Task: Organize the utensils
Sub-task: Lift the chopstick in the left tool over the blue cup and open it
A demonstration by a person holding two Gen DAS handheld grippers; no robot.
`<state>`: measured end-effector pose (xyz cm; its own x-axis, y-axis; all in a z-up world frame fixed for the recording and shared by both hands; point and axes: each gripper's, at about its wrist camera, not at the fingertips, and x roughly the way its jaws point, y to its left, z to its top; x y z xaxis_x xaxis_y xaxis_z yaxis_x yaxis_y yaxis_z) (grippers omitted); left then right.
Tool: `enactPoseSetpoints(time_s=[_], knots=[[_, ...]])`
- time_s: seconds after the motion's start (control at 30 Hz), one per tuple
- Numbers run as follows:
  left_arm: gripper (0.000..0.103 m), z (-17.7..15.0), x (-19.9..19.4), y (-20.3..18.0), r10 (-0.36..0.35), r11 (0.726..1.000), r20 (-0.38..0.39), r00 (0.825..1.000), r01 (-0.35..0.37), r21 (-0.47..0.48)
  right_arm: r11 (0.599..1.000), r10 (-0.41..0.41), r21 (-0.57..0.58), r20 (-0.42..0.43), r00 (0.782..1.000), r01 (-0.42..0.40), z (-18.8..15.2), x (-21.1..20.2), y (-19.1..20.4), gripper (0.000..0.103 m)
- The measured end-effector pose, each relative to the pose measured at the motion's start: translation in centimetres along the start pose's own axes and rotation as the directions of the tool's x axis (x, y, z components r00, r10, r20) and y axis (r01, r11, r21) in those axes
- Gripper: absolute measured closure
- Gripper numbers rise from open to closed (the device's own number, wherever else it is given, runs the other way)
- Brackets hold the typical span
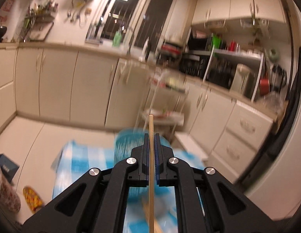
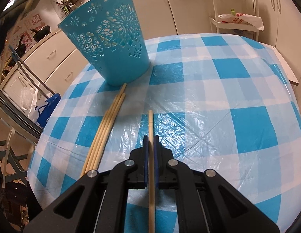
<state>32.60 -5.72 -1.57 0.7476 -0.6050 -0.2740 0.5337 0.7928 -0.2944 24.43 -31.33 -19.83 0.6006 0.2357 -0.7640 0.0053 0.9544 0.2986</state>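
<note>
Chopsticks gripped one in each gripper, mid-transfer toward the blue basket (image 2: 109, 44).

Left gripper (image 1: 151, 136) clamps a chopstick (image 1: 151, 155) lifted above the table (image 2: 218, 101); right gripper (image 2: 151, 138) clamps another chopstick (image 2: 150, 124) near the table's middle. Spare chopsticks (image 2: 107, 124) lie touching the basket's base. Next: tip each into the basket's mouth.

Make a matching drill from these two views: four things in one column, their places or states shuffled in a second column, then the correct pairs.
Things:
1. left hand-held gripper
2. right hand-held gripper
3. blue basket
4. loose chopsticks

States:
A. upright on the checked tablecloth
B. lying bundled on the cloth, tips near the basket's base
C. shut on a chopstick, raised towards the kitchen cabinets
D. shut on a chopstick, low over the cloth

Pairs: 1-C, 2-D, 3-A, 4-B
</note>
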Motion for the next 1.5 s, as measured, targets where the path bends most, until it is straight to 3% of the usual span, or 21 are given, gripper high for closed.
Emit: enactPoseSetpoints(time_s=[0.17,0.4,0.6,0.8,0.93,1.23,1.43,1.5], knots=[[0.099,4.1,2.4,-0.3,0.011,1.000,0.146,0.989,-0.012,0.004,0.999,0.027,0.024,0.003,1.000,-0.027,-0.1,-0.1,-0.5,0.097],[0.099,6.5,7.5,0.4,0.108,0.993,0.243,0.964,-0.094,-0.067,0.997,0.055,0.048,0.005,0.998,-0.055,-0.1,-0.1,-0.9,0.097],[0.099,5.7,11.0,1.1,0.170,0.982,0.252,0.953,-0.142,-0.125,0.996,0.069,0.059,0.005,0.998,-0.069,-0.1,0.0,-1.1,0.097],[0.099,4.4,12.4,0.6,0.226,0.974,0.254,0.940,-0.209,-0.091,0.995,0.076,0.065,0.006,0.997,-0.076,-0.1,0.0,-1.2,0.097],[0.099,3.8,11.8,-0.4,0.261,0.965,0.291,0.921,-0.249,-0.078,0.994,0.080,0.068,0.007,0.997,-0.080,0.0,0.0,-1.3,0.097],[0.099,3.2,12.1,-2.0,0.260,0.964,0.240,0.935,-0.265,-0.015,0.994,0.079,0.068,0.006,0.997,-0.080,0.0,0.0,-1.3,0.097],[0.097,2.8,12.1,-1.1,0.273,0.962,0.163,0.948,-0.272,-0.029,0.994,0.080,0.068,0.007,0.997,-0.080,0.0,-0.1,-1.3,0.097],[0.087,2.6,11.6,-0.7,0.282,0.960,0.147,0.948,-0.280,-0.034,0.994,0.080,0.068,0.007,0.997,-0.080,0.0,-0.1,-1.3,0.097]])
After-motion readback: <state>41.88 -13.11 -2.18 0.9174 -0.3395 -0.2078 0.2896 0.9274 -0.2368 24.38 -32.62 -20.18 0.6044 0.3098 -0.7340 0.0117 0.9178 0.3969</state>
